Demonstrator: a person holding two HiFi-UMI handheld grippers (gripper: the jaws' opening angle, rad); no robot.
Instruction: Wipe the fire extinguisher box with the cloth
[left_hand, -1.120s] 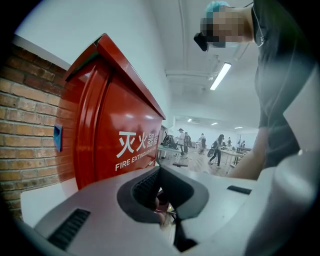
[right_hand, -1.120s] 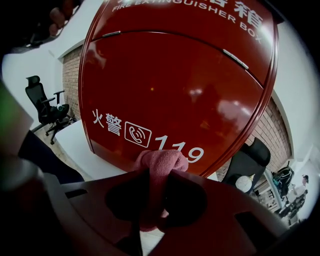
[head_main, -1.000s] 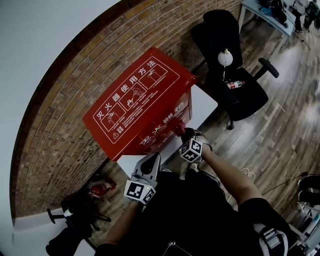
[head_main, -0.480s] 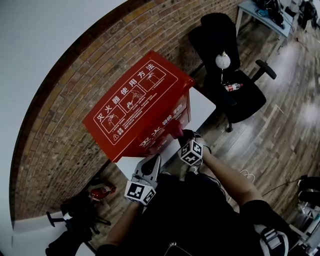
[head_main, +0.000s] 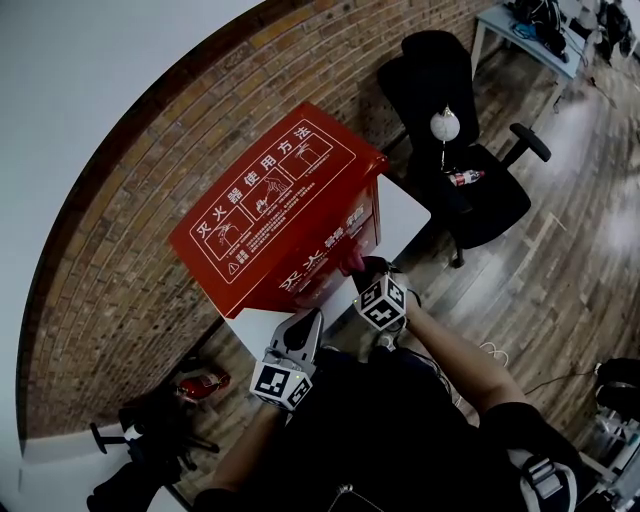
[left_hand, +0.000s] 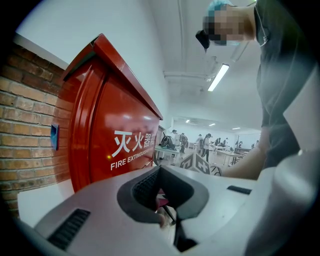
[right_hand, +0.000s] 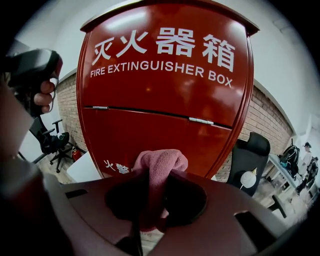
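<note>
Up against the brick wall (head_main: 120, 250), at roughly 11 o'clock from both grippers in the head view, sits the red fire extinguisher box (head_main: 275, 210); it's parked on a white counter (head_main: 408, 215) with its sloped lid and white instruction diagrams facing up. The right gripper (head_main: 360, 270) has its jaws clamped onto a pink cloth (head_main: 350, 262); in the right gripper view the cloth (right_hand: 160, 165) bunches up out of the pinch and sits in front of the box's lower door, just under the seam with the two little metal hinges. From the head view the cloth looks right at the front face near the bottom edge, around 5 o'clock on the box; can't honestly say whether it's pressing on the paint or just shy of it.

The left gripper (head_main: 300, 335) hangs back at about 7 o'clock of the box, near the counter's front edge and not touching the box; its own view shows the jaws (left_hand: 162, 200) closed together with nothing gripped, and the box's front rising at 10 o'clock.

Other stuff: a black office chair (head_main: 480, 195) at 3 o'clock of the box with a bottle (head_main: 462, 178) on the seat; a small red extinguisher (head_main: 200, 382) lying on the wooden floor (head_main: 560, 270) at 8 o'clock.
</note>
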